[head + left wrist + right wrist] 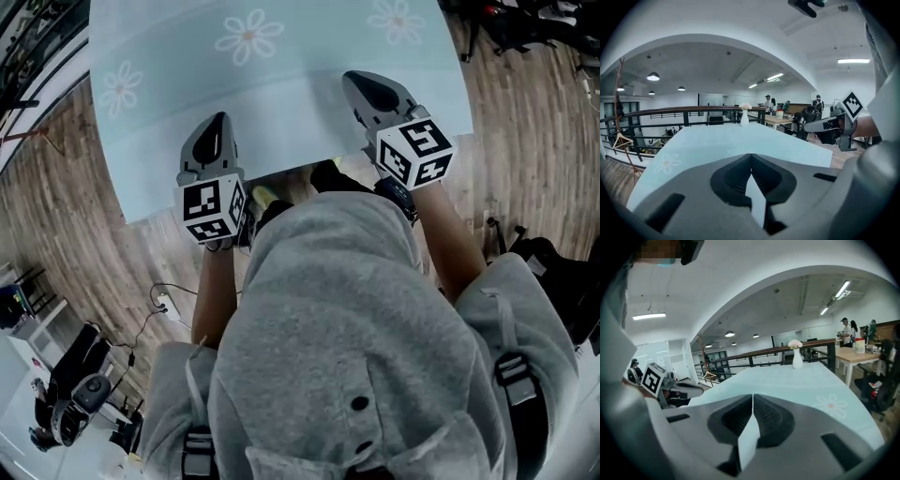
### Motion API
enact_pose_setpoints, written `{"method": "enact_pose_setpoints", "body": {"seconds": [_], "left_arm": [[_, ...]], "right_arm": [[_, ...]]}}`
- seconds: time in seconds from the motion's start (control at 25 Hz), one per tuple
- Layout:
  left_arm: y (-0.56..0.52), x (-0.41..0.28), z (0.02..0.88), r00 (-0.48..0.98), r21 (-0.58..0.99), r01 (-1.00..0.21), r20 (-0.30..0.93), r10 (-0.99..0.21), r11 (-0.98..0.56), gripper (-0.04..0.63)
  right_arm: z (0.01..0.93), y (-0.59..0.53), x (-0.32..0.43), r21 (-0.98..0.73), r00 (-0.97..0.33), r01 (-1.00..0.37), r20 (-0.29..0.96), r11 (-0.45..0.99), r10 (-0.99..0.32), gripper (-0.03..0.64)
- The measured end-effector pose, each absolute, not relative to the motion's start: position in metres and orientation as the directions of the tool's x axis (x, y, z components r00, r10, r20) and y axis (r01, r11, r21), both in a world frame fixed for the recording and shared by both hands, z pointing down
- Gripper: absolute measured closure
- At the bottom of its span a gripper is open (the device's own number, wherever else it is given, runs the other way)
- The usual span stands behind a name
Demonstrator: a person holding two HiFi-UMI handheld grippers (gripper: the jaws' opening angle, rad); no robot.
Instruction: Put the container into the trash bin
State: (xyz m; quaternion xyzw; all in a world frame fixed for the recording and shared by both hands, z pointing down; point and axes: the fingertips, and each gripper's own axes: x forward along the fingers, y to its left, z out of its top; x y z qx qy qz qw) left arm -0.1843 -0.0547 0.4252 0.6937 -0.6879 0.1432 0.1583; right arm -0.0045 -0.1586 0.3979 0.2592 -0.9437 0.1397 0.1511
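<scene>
Now the 2 claws hang over the pale blue, daisy-print worktop point(281, 94), mid-frame in the head view: L claw point(217, 122) left of centre, R claw point(354, 82) right of centre. Each has its jaws pressed together, nothing between. A white vase point(797, 358) stands at the worktop's far end. Container's place: can't tell from any view.

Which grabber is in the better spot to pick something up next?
Right, but only just. The right gripper pokes further out over the table than the left gripper. Both are shut and empty, and nothing to pick up is in sight yet.
</scene>
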Motion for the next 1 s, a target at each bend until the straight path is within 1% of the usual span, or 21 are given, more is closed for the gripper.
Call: {"method": "enact_pose_setpoints", "body": {"seconds": [0.16, 0.4, 0.64, 1.0], "left_arm": [[-0.084, -0.151, 0.424, 0.041, 0.008, -0.999, 0.426, -0.904, -0.042, 0.575], [-0.113, -0.118, 0.428, 0.039, 0.007, -0.999, 0.438, -0.898, -0.040, 0.575], [-0.119, -0.105, 0.424, 0.021, -0.008, -1.000, 0.444, -0.896, -0.028, 0.575], [-0.108, -0.104, 0.433, -0.005, -0.021, -1.000, 0.474, -0.881, -0.005, 0.574]], "right_arm": [[0.403, -0.183, 0.039, -0.194, -0.800, -0.572, 0.344, 0.797, -0.491, 0.586], [0.411, -0.211, 0.080, -0.217, -0.794, -0.587, 0.345, 0.780, -0.501, 0.586], [0.415, -0.217, 0.092, -0.232, -0.802, -0.576, 0.343, 0.784, -0.489, 0.586], [0.418, -0.216, 0.091, -0.246, -0.817, -0.555, 0.340, 0.794, -0.466, 0.586]]}}
